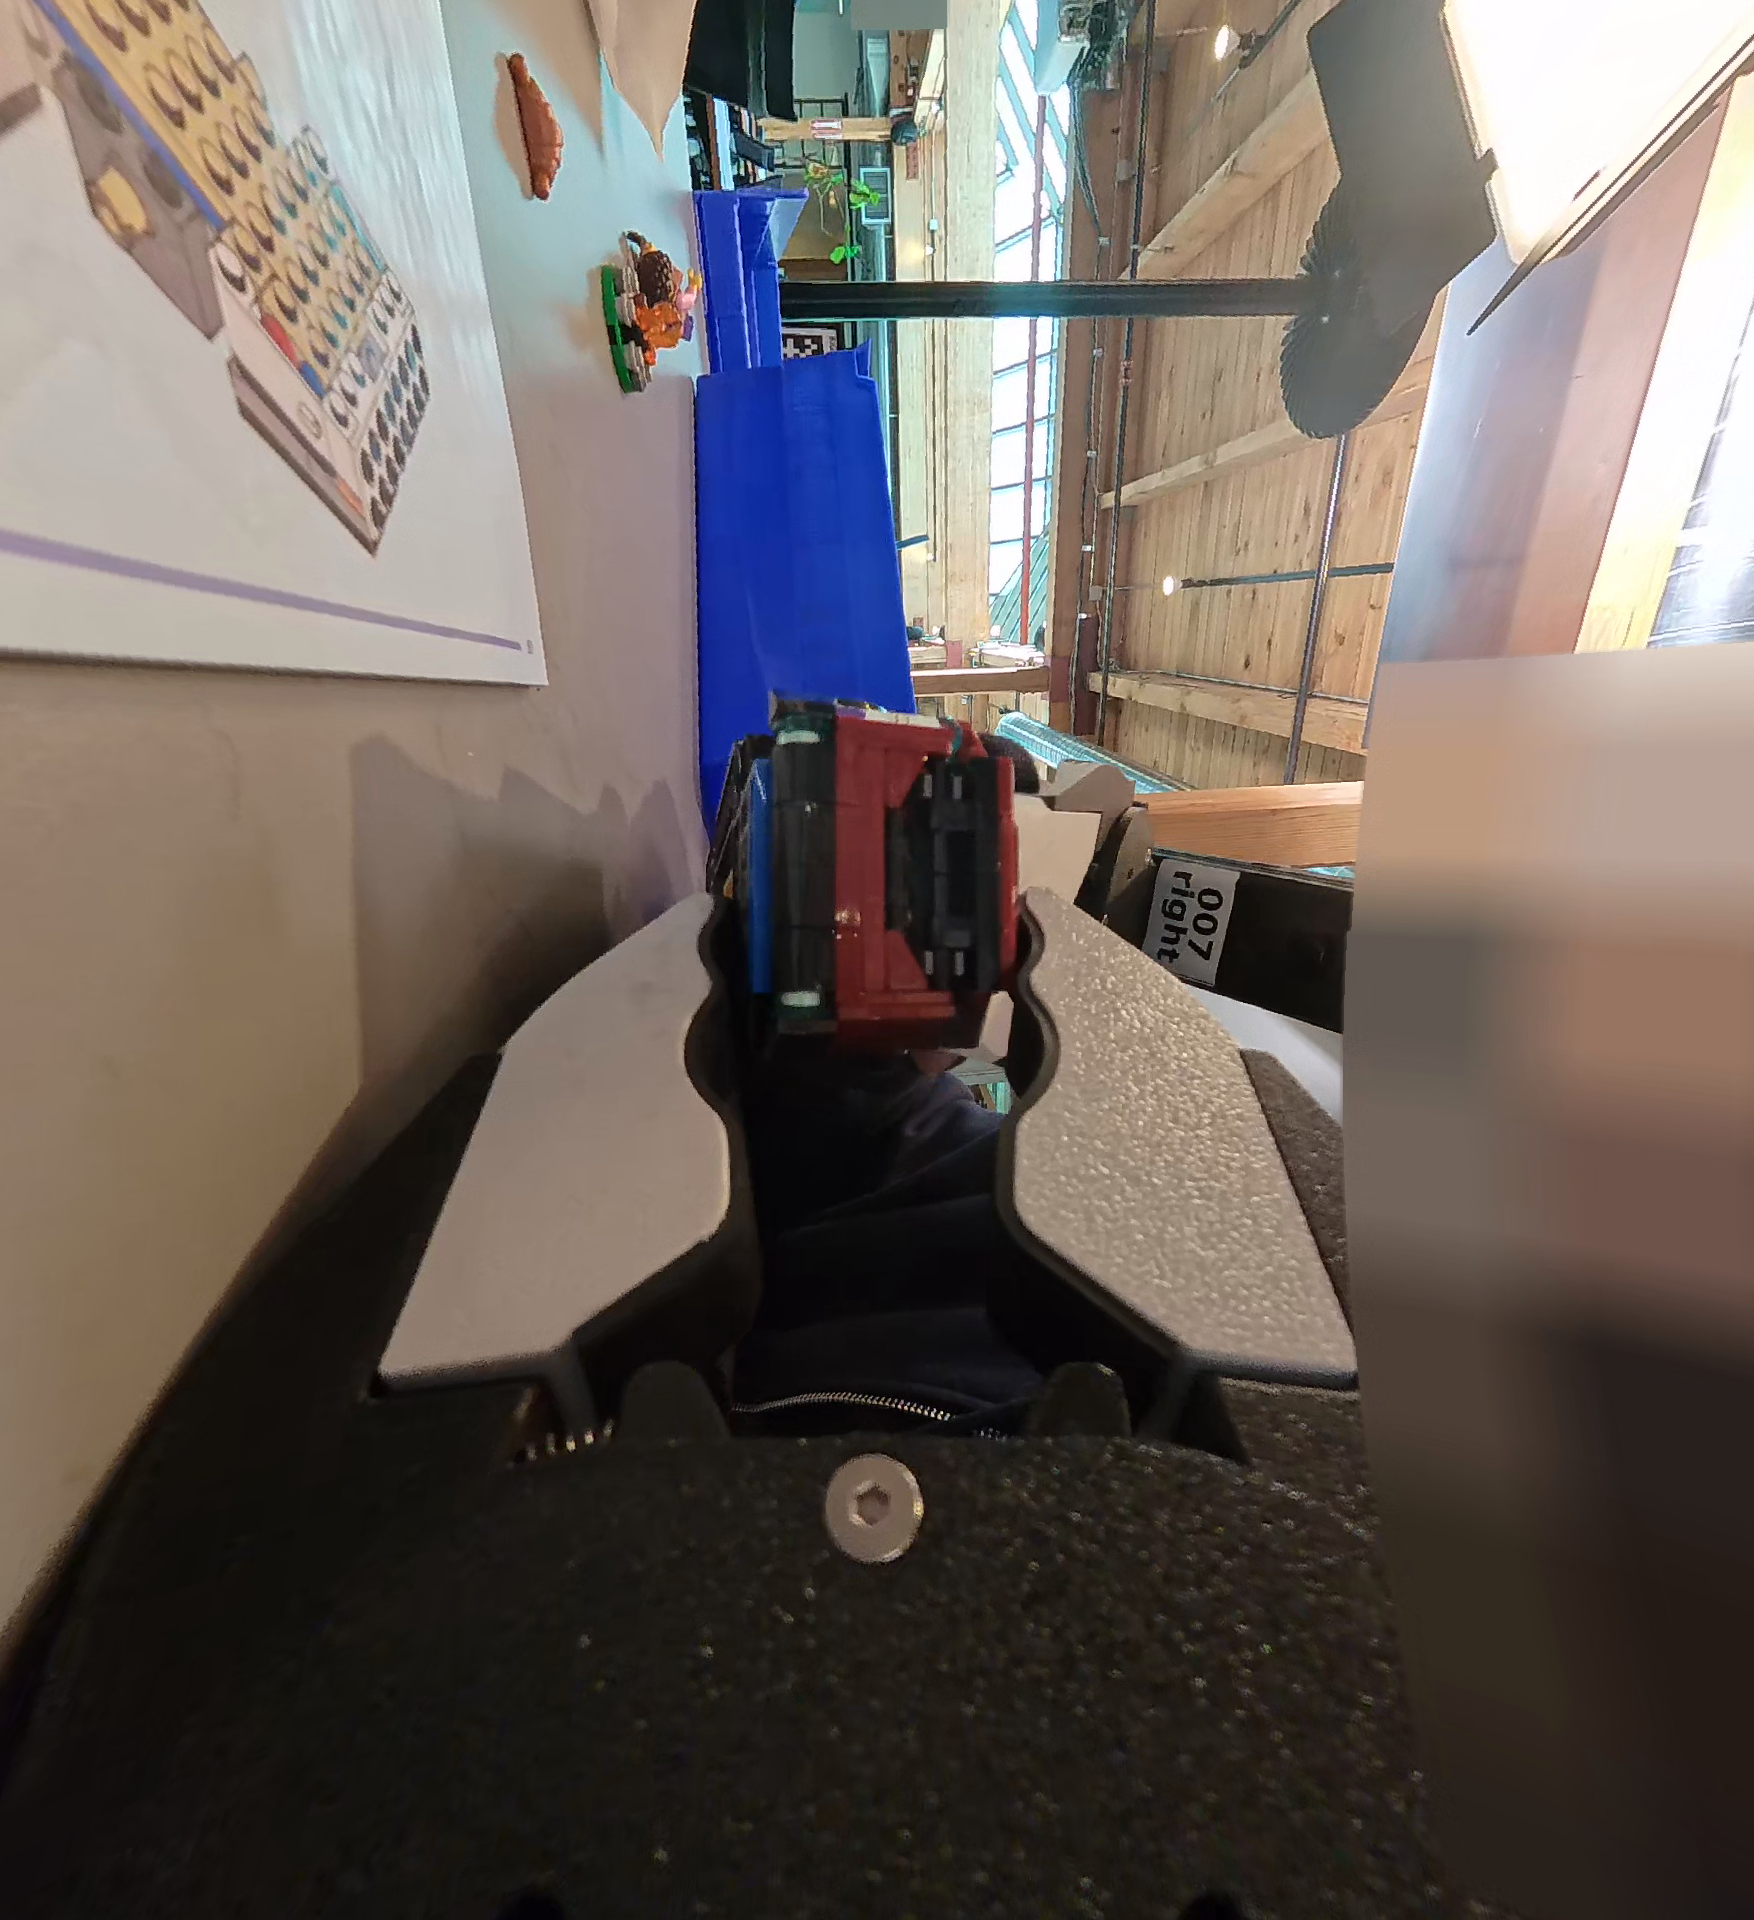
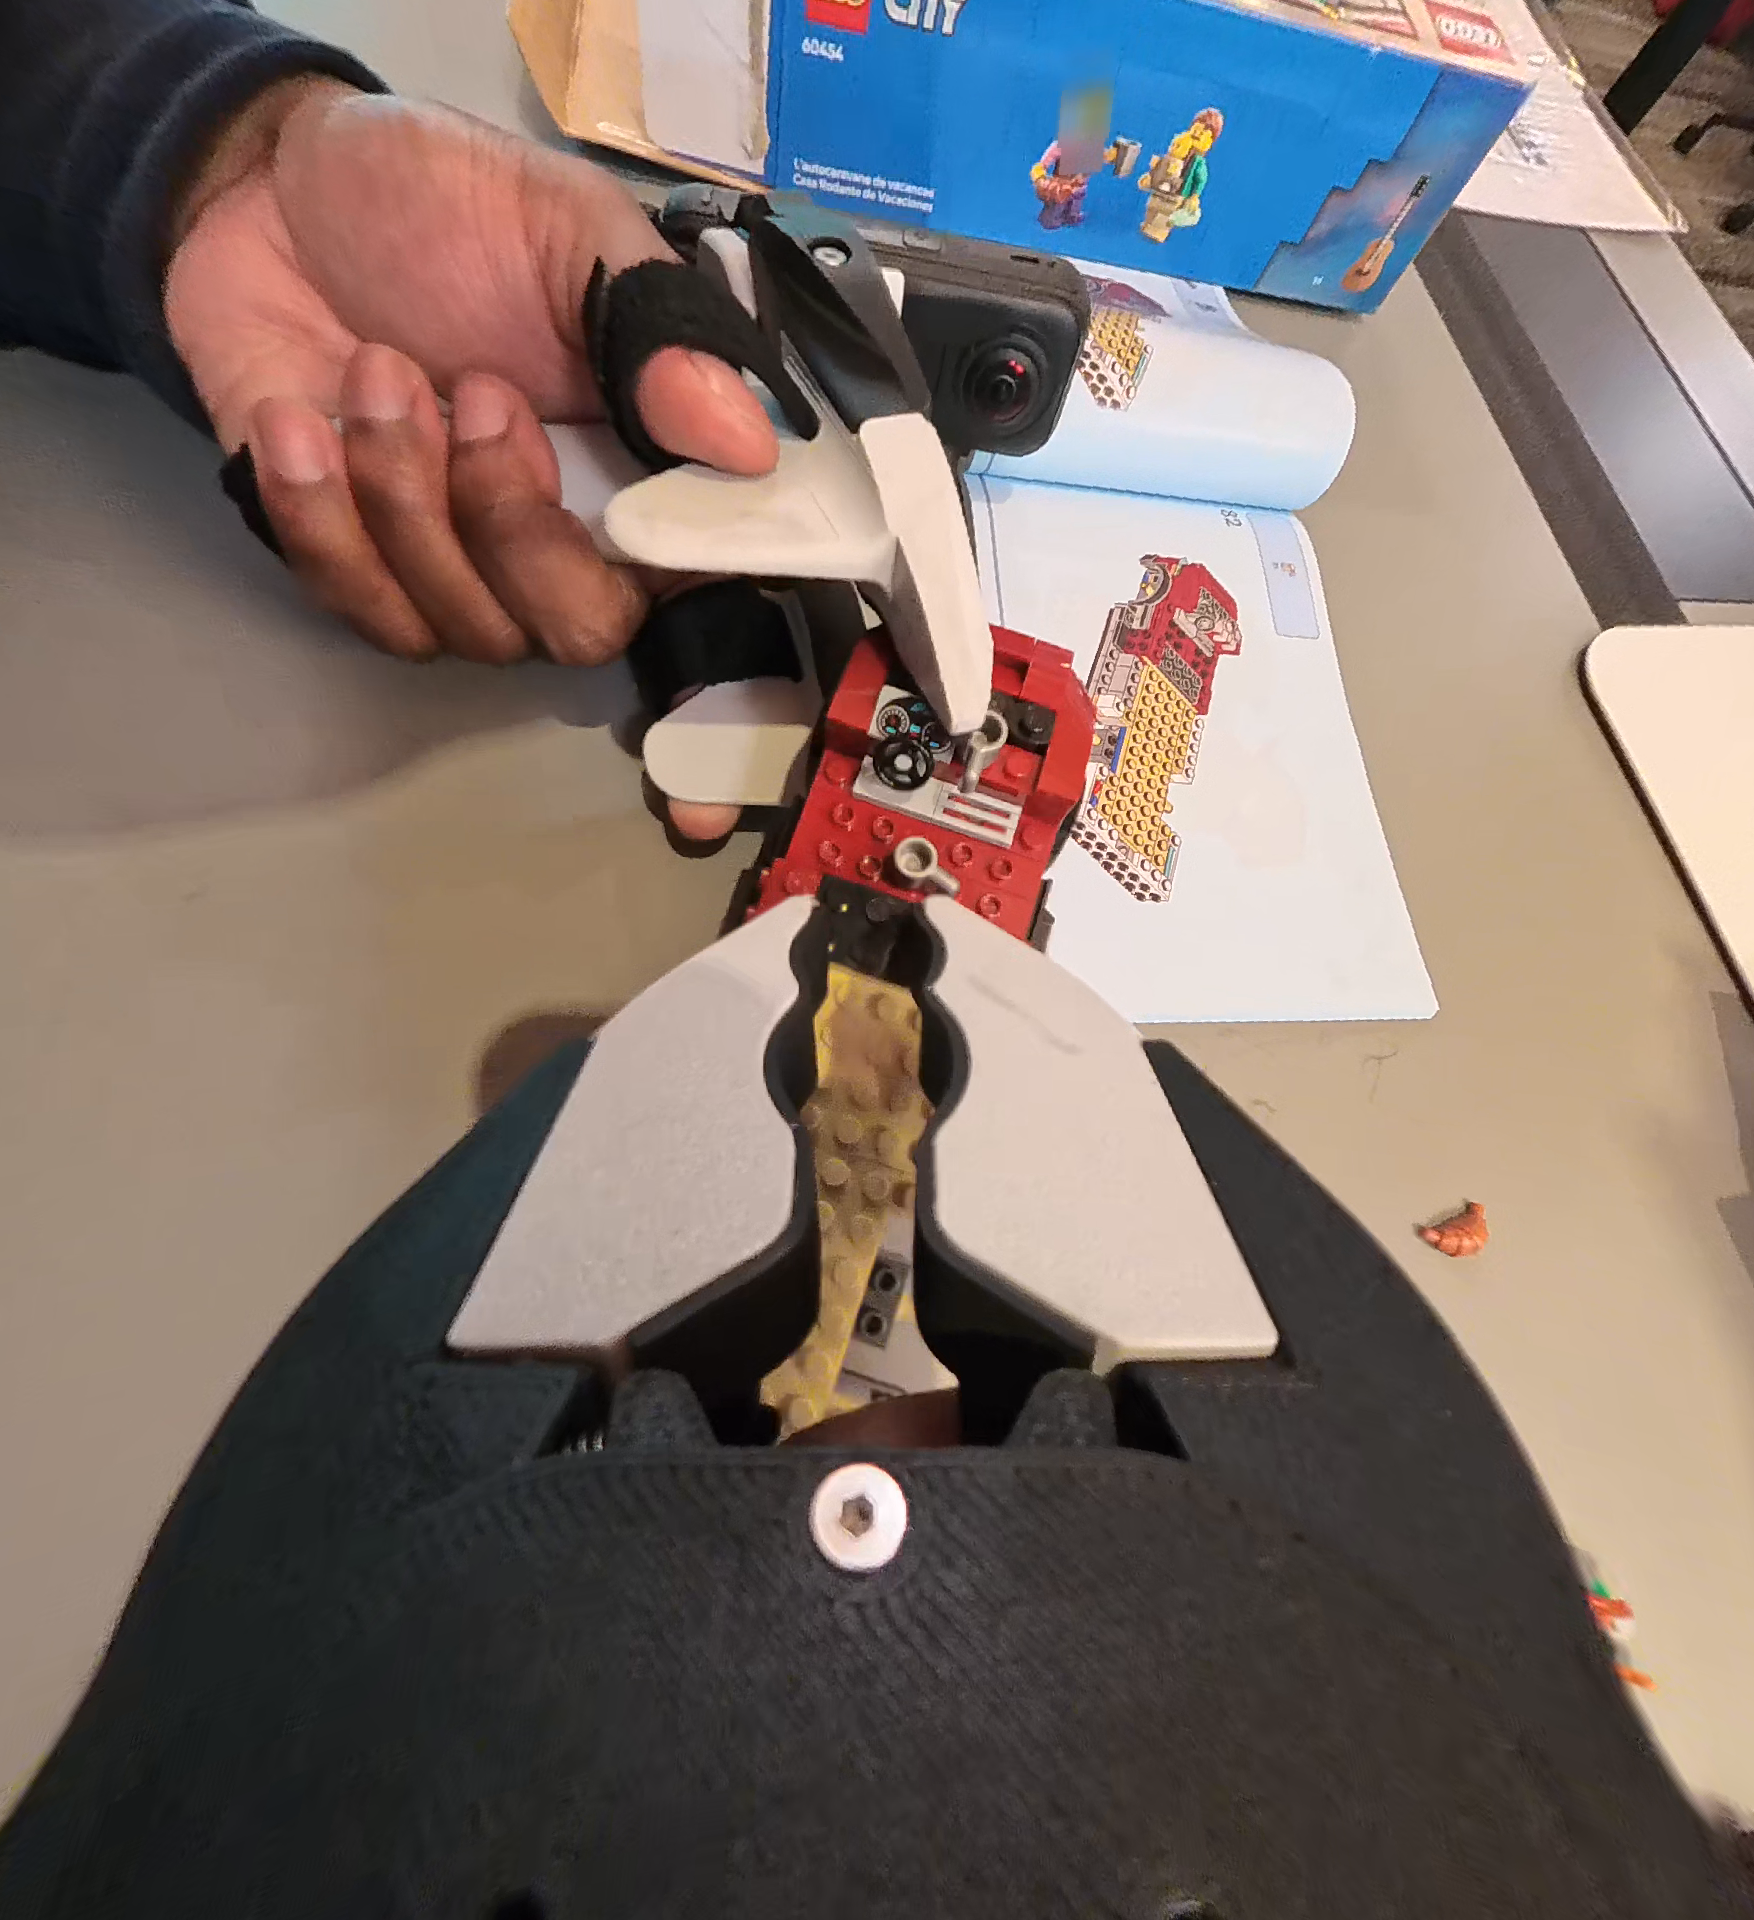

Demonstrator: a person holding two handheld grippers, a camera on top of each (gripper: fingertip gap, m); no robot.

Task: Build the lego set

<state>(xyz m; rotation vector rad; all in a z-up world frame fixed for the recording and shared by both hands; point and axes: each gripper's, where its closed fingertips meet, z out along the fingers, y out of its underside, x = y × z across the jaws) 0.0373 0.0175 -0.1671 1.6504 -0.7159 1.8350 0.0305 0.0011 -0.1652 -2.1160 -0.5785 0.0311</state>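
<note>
Holding one brick-built red vehicle [image 2: 940,800] between two hand-held grippers.
Left gripper [image 1: 868,935] clamps its cab; right gripper [image 2: 868,914] pinches the rear — light, rigid, yet apt to separate, so grip broad flat sides.

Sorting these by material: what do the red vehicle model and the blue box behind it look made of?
Red vehicle model: hard moulded plastic bricks, glossy, studs showing on top. Blue box: printed cardboard, by its folded edges and brown inner flap; slight sheen.

A blue box [image 2: 1112,135] lies at the table's [image 2: 229,1039] far edge, with an open booklet [image 2: 1216,727] nearer. A small brown piece [image 2: 1455,1231] sits to the right. Blue bins [image 1: 790,540] stand by a little figure [image 1: 649,312].
</note>
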